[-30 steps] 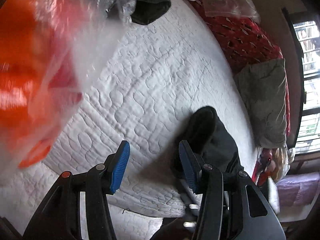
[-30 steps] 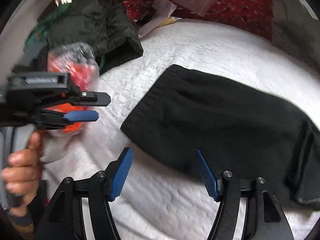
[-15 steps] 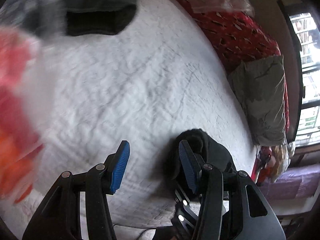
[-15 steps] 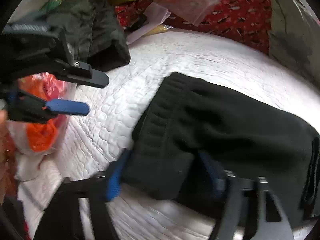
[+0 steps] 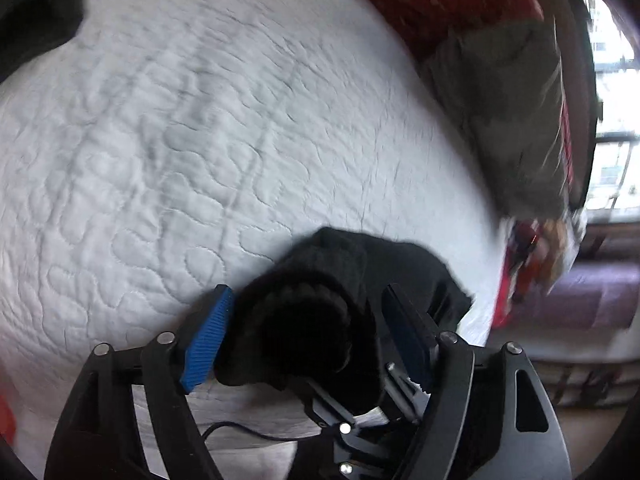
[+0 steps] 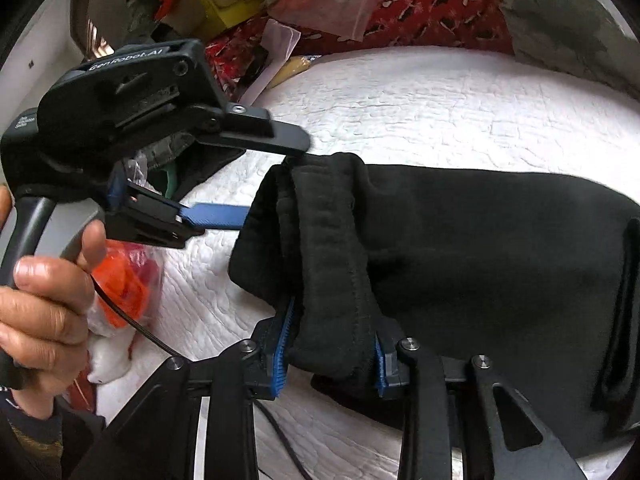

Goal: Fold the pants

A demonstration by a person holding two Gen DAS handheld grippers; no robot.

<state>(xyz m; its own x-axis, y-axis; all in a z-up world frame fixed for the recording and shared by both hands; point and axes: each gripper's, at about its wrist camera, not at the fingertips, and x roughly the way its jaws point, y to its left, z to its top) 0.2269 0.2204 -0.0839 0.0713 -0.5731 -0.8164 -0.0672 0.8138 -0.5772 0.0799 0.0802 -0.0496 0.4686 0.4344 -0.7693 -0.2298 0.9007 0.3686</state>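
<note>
Both grippers at pants (image 6: 460, 240) waistband: right gripper (image 6: 330, 346) closing on it, left gripper (image 5: 308, 336) opening.

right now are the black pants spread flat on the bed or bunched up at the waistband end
Bunched at that end: the black pants waistband is lifted off the white quilt, pinched in the closing right gripper; the rest lies flat.
</note>
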